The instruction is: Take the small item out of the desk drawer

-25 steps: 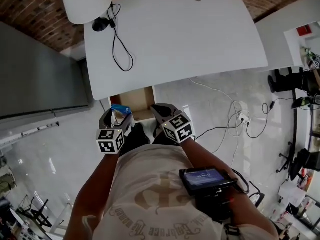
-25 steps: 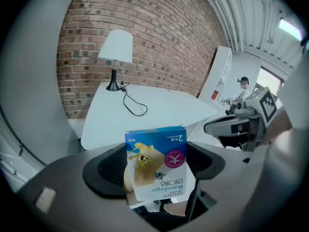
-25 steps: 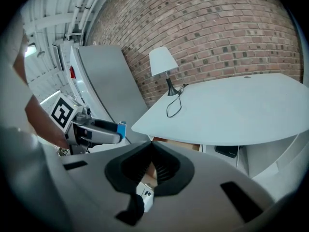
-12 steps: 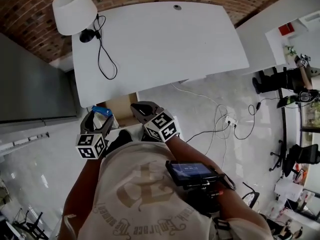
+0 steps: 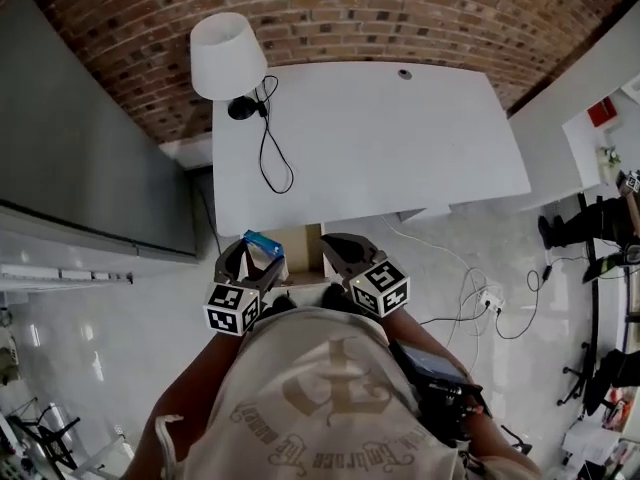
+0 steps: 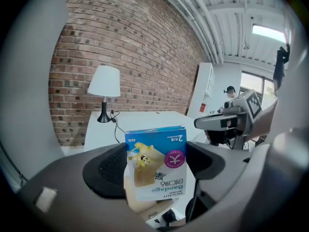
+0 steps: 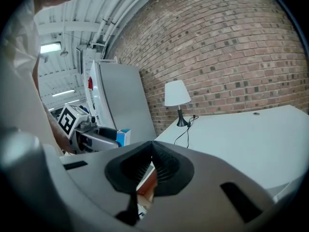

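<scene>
Bandage box (image 6: 157, 163): blue top band, white lower face, pink round badge, yellow-tan picture. Left gripper (image 5: 252, 258): grey body, black ribbed pads (image 6: 108, 166). Its marker cube (image 5: 232, 308): black-and-white squares. Right gripper (image 7: 150, 167): same grey, black pads; right cube (image 5: 381, 286) same pattern. Desk (image 5: 400, 138) white. Lamp (image 5: 228, 56): white shade, black base. Cable (image 5: 270, 153) black. Wall (image 5: 330, 8) red-brown brick. Drawer (image 5: 300, 250) inside tan wood. Shirt (image 5: 310, 398) beige, tan print. Floor (image 5: 100, 358) pale grey, glossy.
</scene>
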`<state>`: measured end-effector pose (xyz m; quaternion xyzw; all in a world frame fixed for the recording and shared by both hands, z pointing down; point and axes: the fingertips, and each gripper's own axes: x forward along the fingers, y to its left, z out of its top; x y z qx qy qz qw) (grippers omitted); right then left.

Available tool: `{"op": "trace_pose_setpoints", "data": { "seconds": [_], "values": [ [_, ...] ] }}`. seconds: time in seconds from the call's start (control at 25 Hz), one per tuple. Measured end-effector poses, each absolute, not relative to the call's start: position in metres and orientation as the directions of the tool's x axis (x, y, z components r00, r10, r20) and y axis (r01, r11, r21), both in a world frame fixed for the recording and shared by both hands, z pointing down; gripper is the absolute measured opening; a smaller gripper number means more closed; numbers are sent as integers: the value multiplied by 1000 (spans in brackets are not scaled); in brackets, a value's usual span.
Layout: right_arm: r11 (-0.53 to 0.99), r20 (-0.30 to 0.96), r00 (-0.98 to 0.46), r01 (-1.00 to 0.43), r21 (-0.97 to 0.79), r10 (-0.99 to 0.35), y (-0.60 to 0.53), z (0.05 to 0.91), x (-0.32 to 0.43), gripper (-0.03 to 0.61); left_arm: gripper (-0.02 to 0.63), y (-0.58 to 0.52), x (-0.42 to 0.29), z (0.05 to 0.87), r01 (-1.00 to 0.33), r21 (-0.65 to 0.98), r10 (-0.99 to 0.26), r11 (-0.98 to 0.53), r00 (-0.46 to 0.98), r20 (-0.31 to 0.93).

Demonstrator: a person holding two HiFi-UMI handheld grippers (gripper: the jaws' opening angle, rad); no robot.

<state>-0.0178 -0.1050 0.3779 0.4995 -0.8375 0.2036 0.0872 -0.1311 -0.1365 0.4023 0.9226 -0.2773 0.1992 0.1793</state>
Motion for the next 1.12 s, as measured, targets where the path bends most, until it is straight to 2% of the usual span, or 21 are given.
{"op": "trace_pose_setpoints", "data": {
  "seconds": [0.32,1.12],
  "values": [
    [411,332,-474,-878,-245,-815,-97,369,-25,6,382,-135,-164,392,-607,203,-476,-768,754,453],
    [308,349,-387,-915,-262,-853,-68,390,-65,6,382,-115,-212,431,-589,251,-440,-769,771,461]
  ]
}}
